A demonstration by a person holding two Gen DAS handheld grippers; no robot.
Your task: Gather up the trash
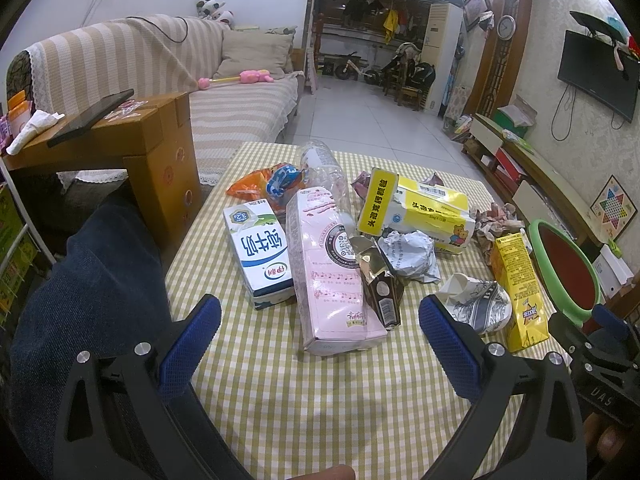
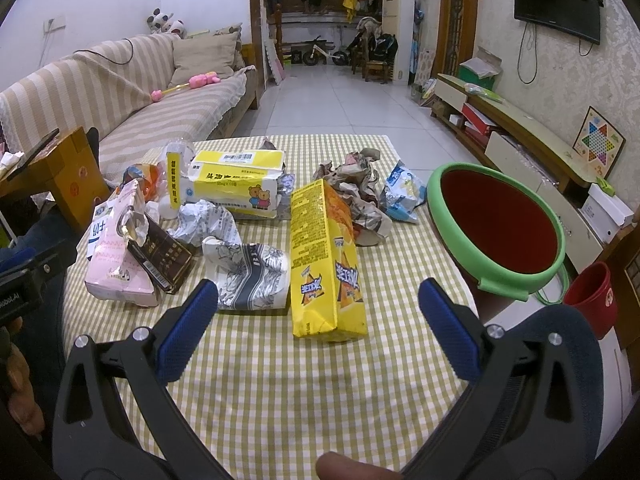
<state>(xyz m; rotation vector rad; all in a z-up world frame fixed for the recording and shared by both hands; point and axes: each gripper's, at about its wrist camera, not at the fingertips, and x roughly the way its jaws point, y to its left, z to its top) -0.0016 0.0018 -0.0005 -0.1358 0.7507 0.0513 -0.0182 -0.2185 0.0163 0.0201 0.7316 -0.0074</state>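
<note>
Left wrist view: left tongs point(image 1: 320, 344) spread wide, nothing between the blue pads, hovering over the near edge of the checked tabletop point(image 1: 320, 408). Straight ahead lies a pink carton point(image 1: 328, 276), flat on its side, long axis running away from the camera, its near end between the two pads' line of sight. Just left of it, parallel, a blue-and-white milk carton point(image 1: 258, 252). Touching the pink carton's right side, a small dark brown box point(image 1: 380, 284) with a torn foil top. Behind that, crumpled white paper point(image 1: 408, 256), then a torn yellow box point(image 1: 420, 208) lying crosswise. A clear plastic bottle point(image 1: 324, 172) and an orange wrapper point(image 1: 248, 186) sit at the far side. By the right pad, a crushed patterned paper cup point(image 1: 476, 304); beyond it a yellow carton point(image 1: 520, 292), long axis pointing away. Green-rimmed bin point(image 1: 536, 236) at the right edge. A denim-clad leg point(image 1: 92, 280) fills the left.

Right wrist view: right tongs point(image 2: 318, 326) also released and empty, low over the tabletop. The yellow carton point(image 2: 324, 256) lies directly ahead, lengthwise, near end toward the camera. The paper cup point(image 2: 248, 276) lies on its side just left of it, beside the left pad. Brown crumpled paper point(image 2: 360, 188) and a blue-white wrapper point(image 2: 404, 192) lie behind. The bin point(image 2: 444, 216) stands tilted at the right, opening facing the camera, apart from the carton.
</note>
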